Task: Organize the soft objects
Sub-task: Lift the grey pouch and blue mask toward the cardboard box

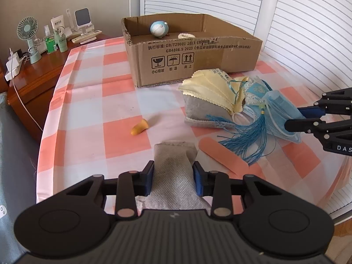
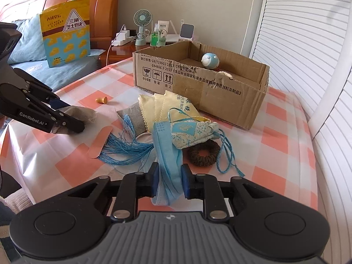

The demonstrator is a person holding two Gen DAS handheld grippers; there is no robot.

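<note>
My left gripper (image 1: 173, 179) is shut on a grey fabric sachet (image 1: 175, 171) near the table's front edge; it also shows in the right wrist view (image 2: 76, 113). My right gripper (image 2: 169, 181) is shut on a blue face mask (image 2: 167, 154), seen in the left wrist view (image 1: 281, 110) too. A pile lies between them: yellow cloths (image 1: 211, 88), a second grey sachet (image 1: 204, 110), a patterned blue pouch (image 2: 189, 134) with a blue tassel (image 1: 248, 138), a brown hair tie (image 2: 203, 153). The cardboard box (image 1: 189, 50) holds a blue round plush (image 1: 158, 28).
An orange earplug (image 1: 140, 127) and a pink bandage strip (image 1: 222, 155) lie on the checked tablecloth (image 1: 92, 114). A wooden nightstand (image 1: 37, 77) with a fan, bottles and chargers stands at the left. A bed with a yellow bag (image 2: 66, 33) is beyond.
</note>
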